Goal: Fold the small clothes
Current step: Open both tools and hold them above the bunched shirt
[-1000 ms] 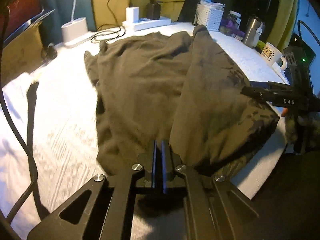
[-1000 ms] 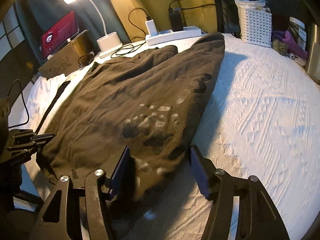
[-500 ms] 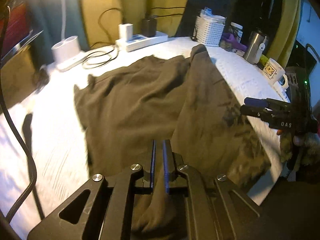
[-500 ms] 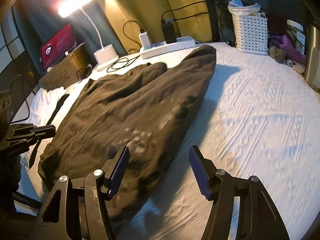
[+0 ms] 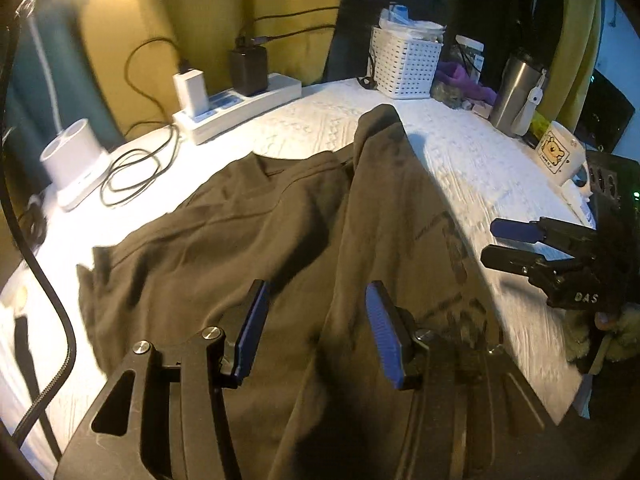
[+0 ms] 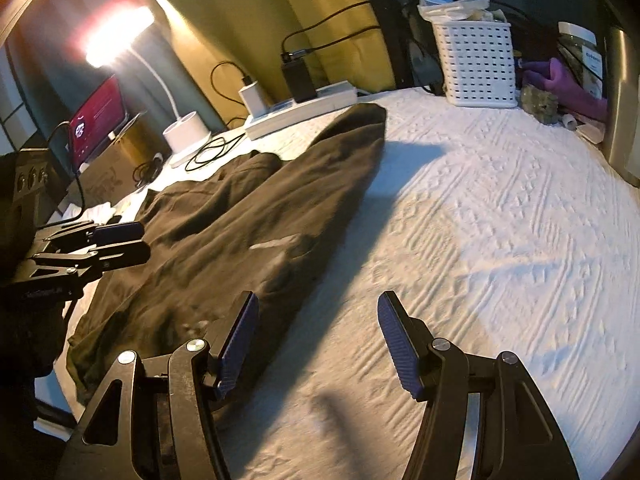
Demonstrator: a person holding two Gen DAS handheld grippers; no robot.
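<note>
Garment: dark olive-brown T-shirt [image 5: 248,240], soft matte knit, lies crumpled on your white bedspread [image 6: 500,220]; one side is folded over the body in a long ridge, faded print showing near the hem.
Garment position: the hem reaches the near edge of the bed; the far tip of the fold points toward the power strip [image 5: 240,104].
Left gripper [image 5: 316,332]: your jaws have just been opening; the blue ribbed pads now stand apart, released, with the shirt's folded ridge lying below and between them, and the pads do not press it.
Right gripper [image 6: 320,344]: your jaws stand wide and hold nothing; the left pad is over the shirt's hem edge, the right pad over bare bedspread.
Bedspread: white, raised woven zigzag and diamond texture, lightly wrinkled.
Far edge: white perforated plastic basket [image 6: 474,64], boxy; white lamp base [image 5: 74,160] with a curved neck; coiled black cable [image 5: 132,176].
Right side: brushed steel tumbler [image 5: 514,92], cylindrical; cream mug [image 5: 560,154] with a bear print.
</note>
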